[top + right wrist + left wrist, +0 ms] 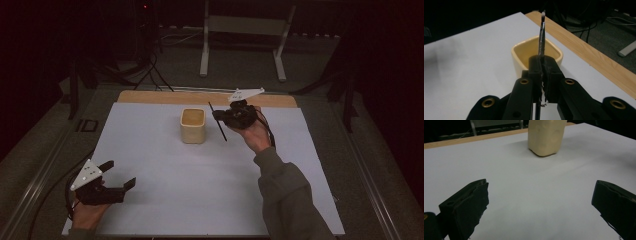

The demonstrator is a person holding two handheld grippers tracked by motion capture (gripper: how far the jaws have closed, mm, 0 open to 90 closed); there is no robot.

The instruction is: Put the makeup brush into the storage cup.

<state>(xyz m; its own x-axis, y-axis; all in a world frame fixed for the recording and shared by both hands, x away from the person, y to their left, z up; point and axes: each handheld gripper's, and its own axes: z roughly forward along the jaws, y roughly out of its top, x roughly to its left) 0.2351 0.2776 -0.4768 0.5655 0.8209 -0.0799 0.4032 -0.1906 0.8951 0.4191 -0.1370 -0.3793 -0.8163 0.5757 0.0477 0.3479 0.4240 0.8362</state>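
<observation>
A cream square cup (193,125) stands upright on the white sheet (165,170), towards the back middle. My right gripper (220,116) hovers just right of the cup, shut on a thin black brush (218,122) that slants across its jaws. In the right gripper view the brush (542,32) rises from the closed jaws with its pale tip up, in front of the cup (524,53). My left gripper (120,175) rests open near the front left of the sheet, nothing between its fingers (466,207). The cup (546,136) stands far ahead of it.
The white sheet covers a wooden table whose bare back edge (200,97) shows behind the cup. A white metal frame (245,35) stands on the floor beyond. Cables (150,70) trail on the floor at the back left.
</observation>
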